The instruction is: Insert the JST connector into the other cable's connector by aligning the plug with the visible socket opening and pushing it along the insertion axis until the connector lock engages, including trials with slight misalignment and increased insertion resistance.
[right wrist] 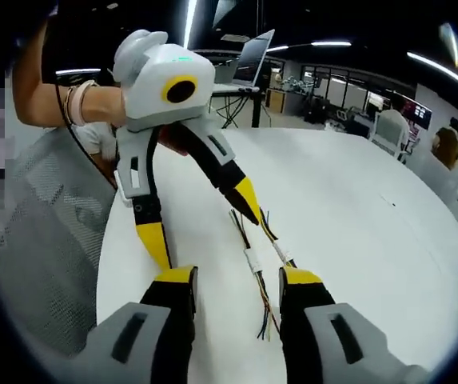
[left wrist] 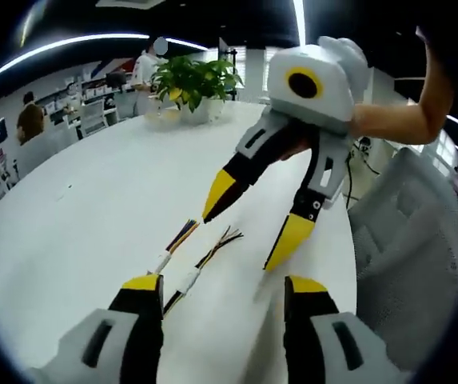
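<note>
We've got both JST cables [left wrist: 182,268] lying side by side on the white table [left wrist: 93,216], not mated. Our left gripper [left wrist: 222,282] and right gripper [right wrist: 236,276] hover over them, jaws spread, grasping nothing. Potted plant [left wrist: 193,80] at the table's far edge.

Bright ceiling strip lights [left wrist: 69,44], pale glare on white table [left wrist: 93,208], strong fisheye bending at edges, soft blur throughout

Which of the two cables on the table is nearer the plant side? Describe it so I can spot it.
On the white table, two cables lie side by side between the open grippers. The left cable is the one angled toward the plant; its white connector lies beside the left gripper's left jaw, and its wires fan yellow.
</note>
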